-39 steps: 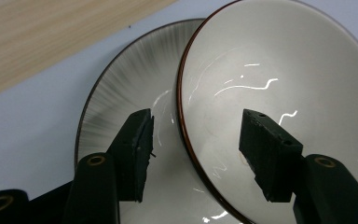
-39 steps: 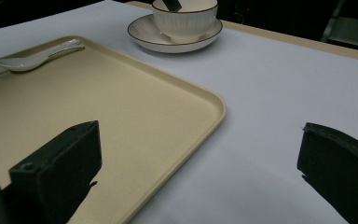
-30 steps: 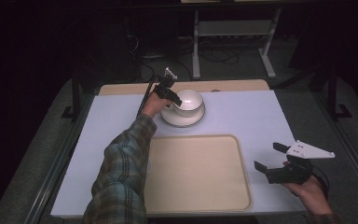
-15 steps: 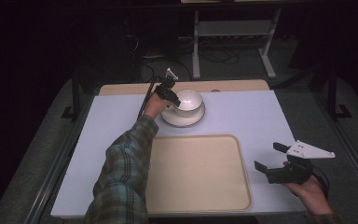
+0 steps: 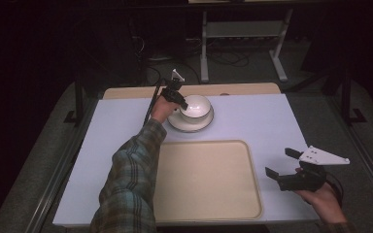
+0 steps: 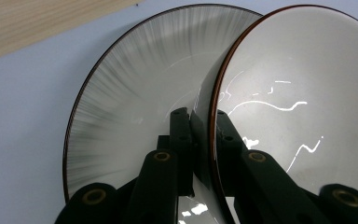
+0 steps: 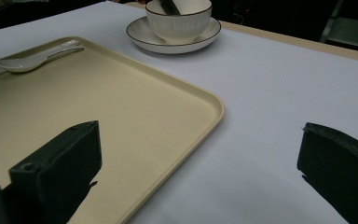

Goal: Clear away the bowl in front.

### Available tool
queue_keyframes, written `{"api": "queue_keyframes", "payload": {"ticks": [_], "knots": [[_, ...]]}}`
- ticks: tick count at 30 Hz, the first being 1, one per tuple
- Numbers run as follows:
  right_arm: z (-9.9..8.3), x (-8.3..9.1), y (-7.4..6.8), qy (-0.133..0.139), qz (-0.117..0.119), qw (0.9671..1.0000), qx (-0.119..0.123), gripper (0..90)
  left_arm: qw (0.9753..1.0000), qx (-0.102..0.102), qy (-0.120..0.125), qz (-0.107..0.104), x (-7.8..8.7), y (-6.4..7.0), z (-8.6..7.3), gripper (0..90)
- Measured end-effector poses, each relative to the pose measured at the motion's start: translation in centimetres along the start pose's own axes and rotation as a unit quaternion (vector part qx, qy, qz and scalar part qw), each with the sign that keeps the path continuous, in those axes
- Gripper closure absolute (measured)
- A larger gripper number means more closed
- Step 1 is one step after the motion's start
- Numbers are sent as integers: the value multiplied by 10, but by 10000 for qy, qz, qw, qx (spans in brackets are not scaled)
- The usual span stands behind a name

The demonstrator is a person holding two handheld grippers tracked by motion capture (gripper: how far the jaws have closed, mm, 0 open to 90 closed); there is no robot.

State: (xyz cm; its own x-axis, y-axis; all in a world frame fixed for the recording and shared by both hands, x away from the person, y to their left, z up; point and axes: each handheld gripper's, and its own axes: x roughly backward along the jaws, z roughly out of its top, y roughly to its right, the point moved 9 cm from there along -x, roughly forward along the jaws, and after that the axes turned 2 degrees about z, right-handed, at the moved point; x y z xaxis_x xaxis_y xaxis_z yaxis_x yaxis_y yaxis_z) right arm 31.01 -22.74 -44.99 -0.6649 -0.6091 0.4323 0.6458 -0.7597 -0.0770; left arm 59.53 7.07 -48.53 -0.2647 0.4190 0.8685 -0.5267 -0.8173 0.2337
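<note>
A: White ribbed ceramic bowl (image 5: 195, 107) sits on white dark-rimmed saucer (image 5: 190, 122), just past the beige plastic tray's (image 5: 206, 179) far edge.
B: Left gripper (image 6: 199, 135)?
A: Pinched on the bowl's rim, one jaw inside, one outside.
B: Right gripper (image 5: 285, 164)?
A: Jaws wide, holding nothing, right of the tray.
B: Surface, room?
A: Pale lavender tabletop (image 5: 267, 121), wood strip at the far edge. White spoon (image 7: 37, 57) lies in the tray. Dark room, metal rack (image 5: 243, 39) beyond.
</note>
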Motion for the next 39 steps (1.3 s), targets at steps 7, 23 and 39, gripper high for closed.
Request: {"api": "queue_keyframes", "payload": {"ticks": [7, 23, 39], "knots": [[0, 0, 0, -7, -6, 10000, -7, 0, 10000, -57, 74, -24, 2, 1, 1, 828], [0, 0, 1, -1, -9, 10000, -23, 0, 9988, -299, 278, -282, 26, 13, 4, 826], [-1, -2, 0, -30, -2, 10000, 4, 0, 9970, -550, 221, -489, 71, 27, -36, 826]]}}
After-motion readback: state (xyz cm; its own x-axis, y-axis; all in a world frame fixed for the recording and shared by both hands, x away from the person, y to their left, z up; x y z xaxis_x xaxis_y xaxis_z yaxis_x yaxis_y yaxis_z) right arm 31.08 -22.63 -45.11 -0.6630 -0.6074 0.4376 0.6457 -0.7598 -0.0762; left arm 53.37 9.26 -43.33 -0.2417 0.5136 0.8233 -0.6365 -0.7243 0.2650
